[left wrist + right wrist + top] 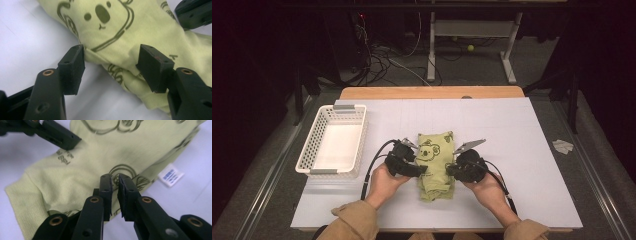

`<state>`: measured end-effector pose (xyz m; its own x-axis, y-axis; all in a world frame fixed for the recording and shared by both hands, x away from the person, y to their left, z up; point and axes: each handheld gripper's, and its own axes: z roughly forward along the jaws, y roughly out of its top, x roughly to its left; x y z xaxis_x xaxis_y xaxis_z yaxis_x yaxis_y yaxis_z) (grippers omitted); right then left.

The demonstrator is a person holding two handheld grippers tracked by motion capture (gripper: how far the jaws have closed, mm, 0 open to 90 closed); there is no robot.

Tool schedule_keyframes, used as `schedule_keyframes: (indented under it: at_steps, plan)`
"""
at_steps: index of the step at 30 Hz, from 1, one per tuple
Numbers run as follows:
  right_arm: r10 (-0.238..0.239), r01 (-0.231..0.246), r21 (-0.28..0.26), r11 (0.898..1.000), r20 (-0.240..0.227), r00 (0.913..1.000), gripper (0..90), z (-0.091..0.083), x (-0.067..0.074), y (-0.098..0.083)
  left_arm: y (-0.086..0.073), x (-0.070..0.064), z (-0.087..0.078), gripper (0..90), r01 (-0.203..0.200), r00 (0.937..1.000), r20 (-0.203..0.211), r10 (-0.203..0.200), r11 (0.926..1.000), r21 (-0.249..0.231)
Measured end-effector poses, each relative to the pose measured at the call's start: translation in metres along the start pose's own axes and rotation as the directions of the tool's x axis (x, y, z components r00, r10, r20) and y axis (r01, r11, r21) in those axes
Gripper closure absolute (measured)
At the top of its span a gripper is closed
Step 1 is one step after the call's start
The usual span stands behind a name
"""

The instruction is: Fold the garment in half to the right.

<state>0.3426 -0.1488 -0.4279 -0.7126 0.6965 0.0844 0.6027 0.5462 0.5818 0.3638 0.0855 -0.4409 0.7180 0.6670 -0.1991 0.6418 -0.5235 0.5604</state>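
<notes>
A: We have the cloth (435, 162), a light green garment with a bear print, lying folded in the middle of the table (522, 150), between our two grippers. The basket (333, 141) sits well apart to the left.

B: How do we expect it to handle?

A: Soft and limp, we judge: light, not fragile, but it will sag and unfold if we lift it by one layer. We'd do best to pinch through all the folded layers at an edge, one grip on each side.

B: And the left gripper (111, 65)?

A: Its jaws stand wide, with the cloth's left edge between them but the pads not pressing on it. Our hand holds it low, pointing in toward the cloth from the left.

B: The right gripper (114, 192)?

A: Nearly closed, only a thin gap between the pads. It sits over the cloth's right edge, but we cannot see fabric caught in the gap, so we wouldn't call it a grip. That hand mirrors the other, low, aimed inward.
</notes>
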Motion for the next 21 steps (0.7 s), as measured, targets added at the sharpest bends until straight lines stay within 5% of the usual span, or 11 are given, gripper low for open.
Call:
schedule_keyframes:
  at_steps: [5,12,16,21]
  plan:
    - [0.001,-0.001,0.063,0.998,-0.009,1.0000,81.6,0.015,0.002,-0.012,-0.008,-0.001,-0.002,35.9,0.017,0.9996,0.021,-0.017,0.9998,-0.009]
    - [0.028,-0.027,0.069,0.997,-0.001,0.9996,78.1,0.010,-0.003,-0.019,-0.001,0.017,-0.023,33.6,0.083,0.9963,0.031,-0.080,0.9910,-0.106]
    - [0.034,-0.034,0.056,0.998,0.013,0.9994,76.9,0.010,-0.009,-0.018,0.012,0.035,-0.016,33.0,0.162,0.9853,0.067,-0.157,0.9832,-0.084]
    - [0.035,-0.038,0.072,0.997,0.031,0.9989,75.4,0.015,-0.011,-0.017,0.023,0.052,0.007,33.0,0.243,0.9641,0.120,-0.237,0.9694,-0.036]
